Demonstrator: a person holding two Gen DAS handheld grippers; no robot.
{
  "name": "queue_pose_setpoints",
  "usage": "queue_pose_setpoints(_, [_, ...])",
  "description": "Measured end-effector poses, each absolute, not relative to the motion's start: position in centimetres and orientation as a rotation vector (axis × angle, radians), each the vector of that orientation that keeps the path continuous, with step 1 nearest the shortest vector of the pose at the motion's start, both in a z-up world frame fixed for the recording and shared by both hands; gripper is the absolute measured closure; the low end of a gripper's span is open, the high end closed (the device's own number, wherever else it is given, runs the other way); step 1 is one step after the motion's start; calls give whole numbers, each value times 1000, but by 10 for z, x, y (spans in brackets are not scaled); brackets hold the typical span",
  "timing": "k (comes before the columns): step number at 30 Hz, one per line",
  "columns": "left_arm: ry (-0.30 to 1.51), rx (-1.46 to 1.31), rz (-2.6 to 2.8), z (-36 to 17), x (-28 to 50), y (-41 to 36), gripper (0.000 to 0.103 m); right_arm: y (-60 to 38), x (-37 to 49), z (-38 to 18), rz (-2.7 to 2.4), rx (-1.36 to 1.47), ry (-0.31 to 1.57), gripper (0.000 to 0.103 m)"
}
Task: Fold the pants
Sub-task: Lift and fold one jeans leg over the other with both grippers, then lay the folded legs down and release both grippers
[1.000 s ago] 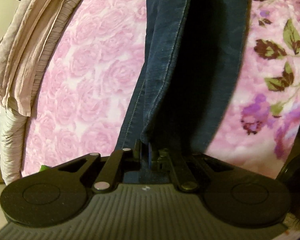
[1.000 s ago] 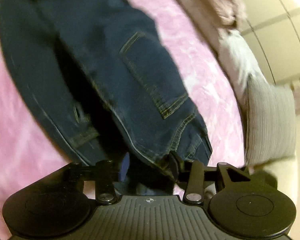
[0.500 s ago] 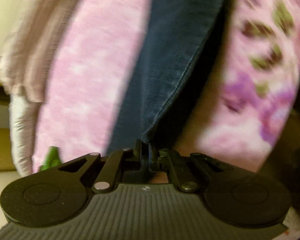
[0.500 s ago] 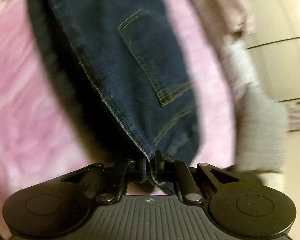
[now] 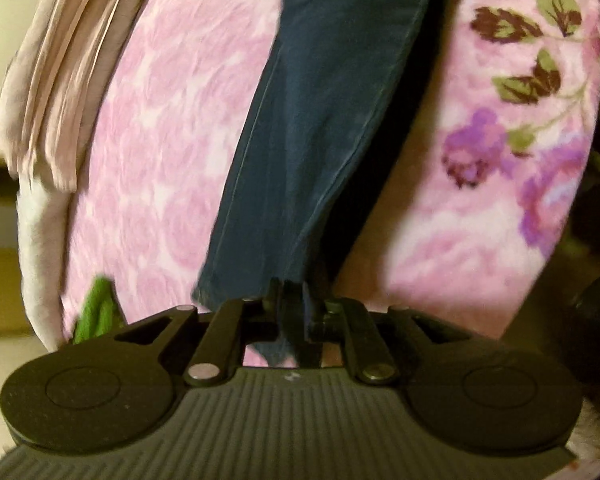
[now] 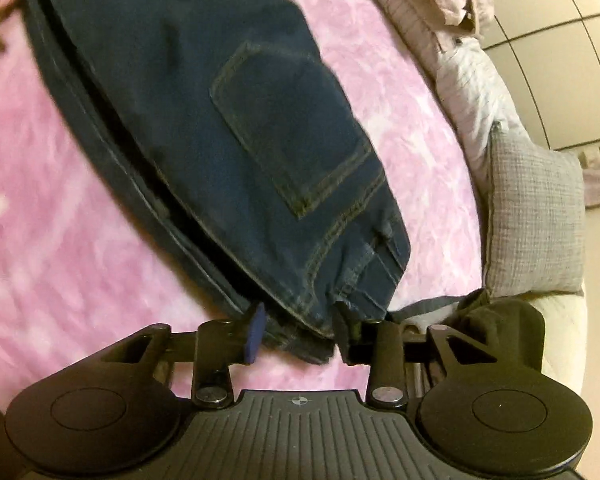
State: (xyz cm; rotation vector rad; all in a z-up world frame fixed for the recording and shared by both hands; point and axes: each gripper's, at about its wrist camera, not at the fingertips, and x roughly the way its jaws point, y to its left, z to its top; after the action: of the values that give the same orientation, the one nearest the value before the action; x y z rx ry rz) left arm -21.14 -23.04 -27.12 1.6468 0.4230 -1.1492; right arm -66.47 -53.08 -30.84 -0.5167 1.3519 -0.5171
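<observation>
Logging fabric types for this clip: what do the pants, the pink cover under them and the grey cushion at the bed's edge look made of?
Jeans: dark blue denim, matte, judging by the contrast topstitching and the patch pocket.
Pink floral blanket: probably plush fleece; the surface looks soft and fuzzy, though blur limits certainty.
Grey cushion: a coarse woven or waffle-textured cloth, going by its visible grid; the fibre cannot be told.

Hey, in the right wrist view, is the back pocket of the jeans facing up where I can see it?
Yes, the back pocket with its tan stitching lies face up on the jeans, which are spread over the pink blanket.
</observation>
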Motion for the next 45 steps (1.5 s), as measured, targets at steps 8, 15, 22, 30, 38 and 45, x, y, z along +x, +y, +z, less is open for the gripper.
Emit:
queue_pose_setpoints(8, [703,1249,-1055,-239,-108,-211,83,-468,-570,-293,-523,-439,1299,64])
queue_pose_setpoints(15, [864,1131,-1323,-294,-44,-246,77,-412,-470,-294,-544,-388,1290,63])
queue_pose_setpoints(22, [874,1063,-1498,-282,-11,-242,97,-370,-401,-301,-512,-371,1314,63])
queue_pose_setpoints(30, [739,1075,-1480,-291,11,-253,96,-347,-346,-308,-490,-298,1296,62])
queue_pose_setpoints(38, [803,1104,-1348,-282,35,-221,86,-342,-350,-313,-489,-139,1295,62])
queue_pose_setpoints(45, [856,992,-1610,-270,-30,-209,85,-357,-353,-335,-551,221,1239,62])
